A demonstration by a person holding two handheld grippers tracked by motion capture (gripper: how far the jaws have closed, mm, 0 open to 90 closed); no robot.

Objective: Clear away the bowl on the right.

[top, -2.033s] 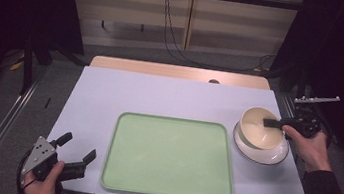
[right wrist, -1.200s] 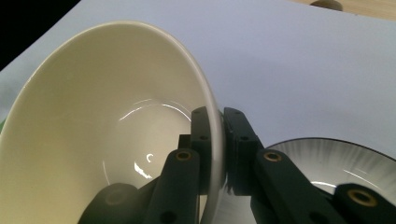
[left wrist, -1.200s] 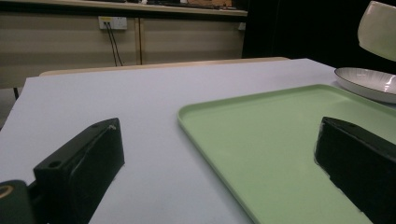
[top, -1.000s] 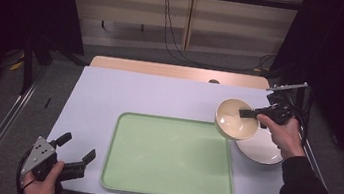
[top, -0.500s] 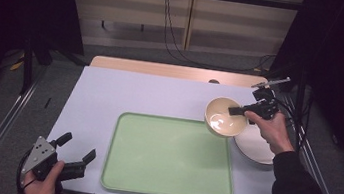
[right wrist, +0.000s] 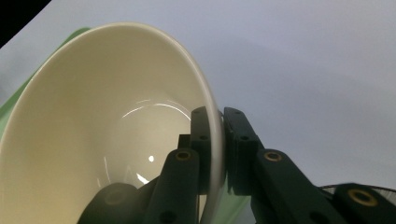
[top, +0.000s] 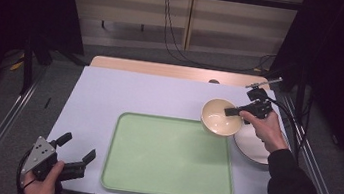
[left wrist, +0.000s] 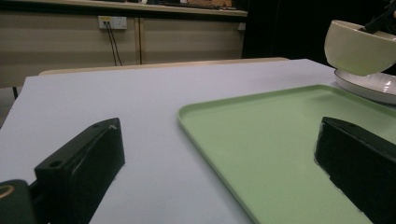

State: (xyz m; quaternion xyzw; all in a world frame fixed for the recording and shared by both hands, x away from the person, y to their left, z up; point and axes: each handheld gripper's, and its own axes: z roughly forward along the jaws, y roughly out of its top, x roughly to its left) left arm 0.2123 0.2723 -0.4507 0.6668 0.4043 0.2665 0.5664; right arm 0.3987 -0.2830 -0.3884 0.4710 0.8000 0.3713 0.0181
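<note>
right hand-held gripper (top: 232, 112) clenched on the rim of the cream bowl (top: 222, 117): in the right gripper view one jaw sits inside the wall, the other outside, with the rim (right wrist: 212, 116) pinched between them. bowl is lifted clear of the table (top: 160, 95), tilted slightly. in the high view it hangs over the far right corner of the green tray (top: 169, 157), overlapping the tray's edge and the left edge of the white plate (top: 254, 147). in the left gripper view the bowl (left wrist: 359, 46) floats just above the plate (left wrist: 369, 86), apart from it (gap visible under the base). bowl interior looks empty, glossy.

plate rests on the table just right of the tray, partly covered by the person's right hand (top: 266, 129) and dark sleeve.

left hand-held gripper (top: 74, 152) released, jaws spread wide, nothing between them. it is held low at the near left corner of the table, just left of the tray. in its own view the tray's near left edge (left wrist: 205, 135) lies between the two jaws, not touched as far as i can tell.

tray surface bare.
</note>
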